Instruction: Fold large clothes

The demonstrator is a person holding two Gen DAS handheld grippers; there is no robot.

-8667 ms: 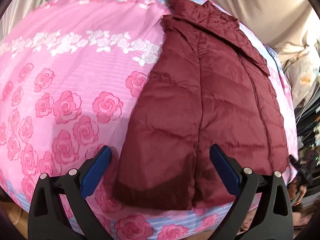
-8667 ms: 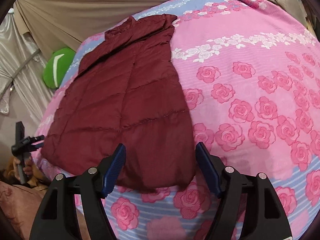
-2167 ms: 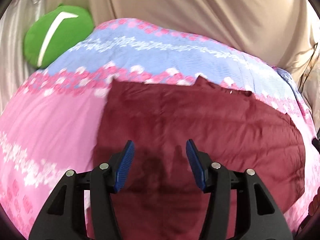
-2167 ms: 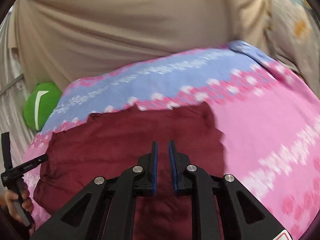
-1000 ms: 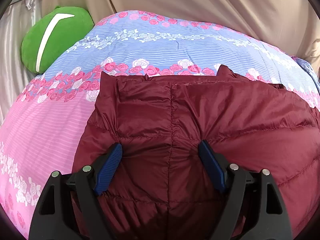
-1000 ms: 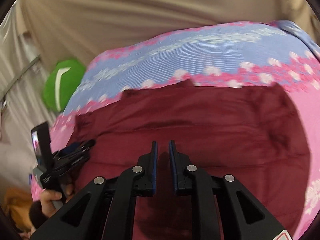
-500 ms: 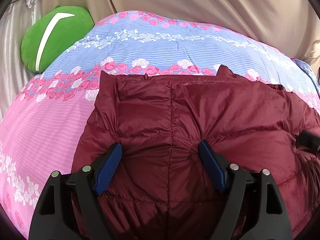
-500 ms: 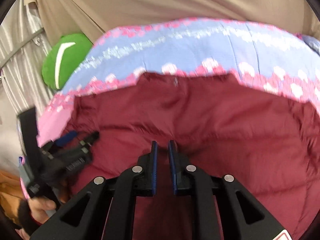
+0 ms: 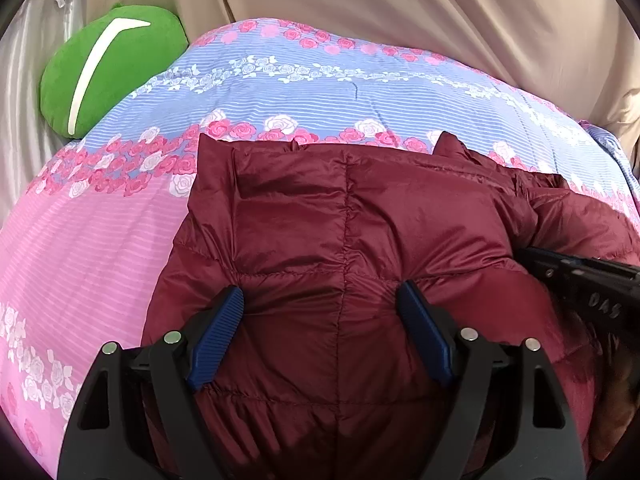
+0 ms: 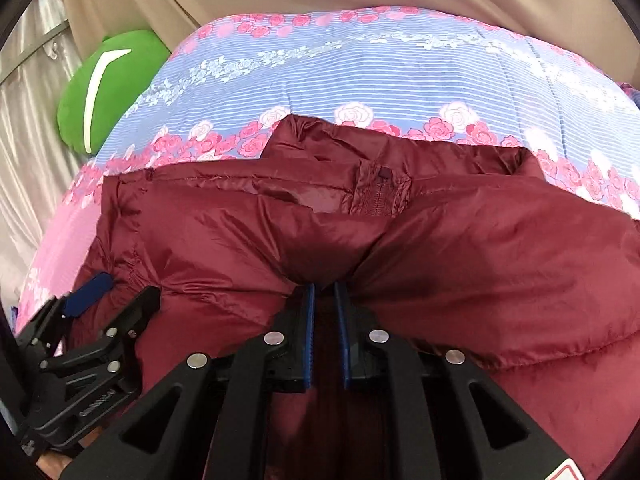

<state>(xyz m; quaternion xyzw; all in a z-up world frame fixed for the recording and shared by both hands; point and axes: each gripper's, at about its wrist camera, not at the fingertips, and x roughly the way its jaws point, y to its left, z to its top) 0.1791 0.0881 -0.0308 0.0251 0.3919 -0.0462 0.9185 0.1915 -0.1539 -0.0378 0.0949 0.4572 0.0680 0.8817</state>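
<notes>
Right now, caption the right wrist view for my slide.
Right hand-held gripper, nearly shut, nips a fold of the maroon quilted puffer jacket on the rose-print bedspread.

A bed is covered by a quilt [image 9: 100,240] printed with roses: its near part is pink with pink and white blooms, and toward twelve o'clock it turns to a blue, white-striped band edged with roses. At about ten o'clock a green cushion [image 9: 108,64] with a curved white stripe leans at the bed's far corner. Behind the bed hangs a beige cloth [image 9: 420,12] in loose folds. At nine o'clock is pale, shiny fabric [image 10: 24,92], perhaps a curtain.
</notes>
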